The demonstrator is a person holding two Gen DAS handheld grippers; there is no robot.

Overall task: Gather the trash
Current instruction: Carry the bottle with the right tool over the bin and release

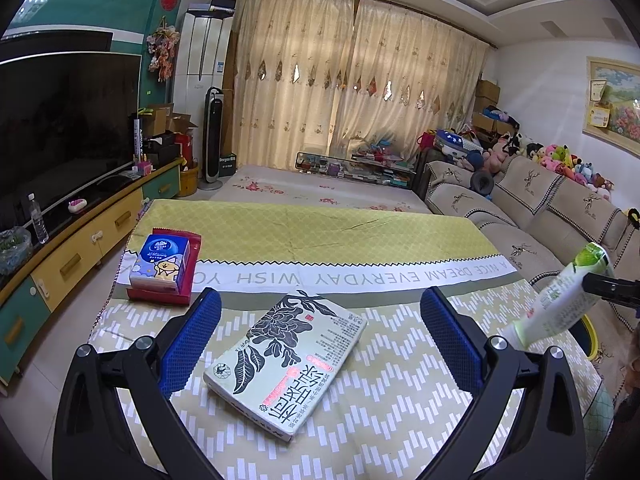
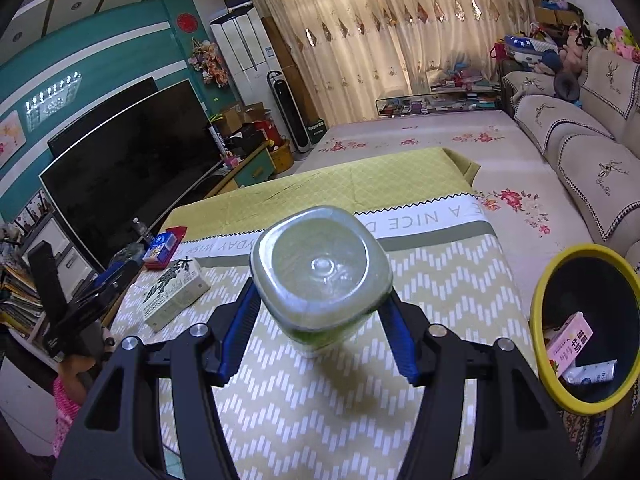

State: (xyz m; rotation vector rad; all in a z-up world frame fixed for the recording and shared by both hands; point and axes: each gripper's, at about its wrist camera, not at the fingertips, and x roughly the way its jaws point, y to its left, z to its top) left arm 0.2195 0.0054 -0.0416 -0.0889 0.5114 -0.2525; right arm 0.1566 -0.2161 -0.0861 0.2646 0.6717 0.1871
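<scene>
Bottle, pale green and plastic, sits clamped between the blue pads of the right hand-held gripper, held up off the tabletop with its base turned toward the right wrist camera; in the left wrist view the same bottle shows at the right edge, tilted, cap end lowest. At the far left of the patterned cloth a blue tissue pack rests on a red box; next to the right, a flat carton printed with black flowers lies on the cloth, directly ahead of the left hand-held gripper, whose jaws stand wide apart with nothing between them. The carton lies apart from the tissue pack and well left of the held bottle. At the right, beside the tabletop's edge, stands a yellow-rimmed bin with a black inside; a pink carton and a white tube lie in it. Beyond the tabletop a flowered bed stretches toward the curtains; a sofa runs along its right side.
</scene>
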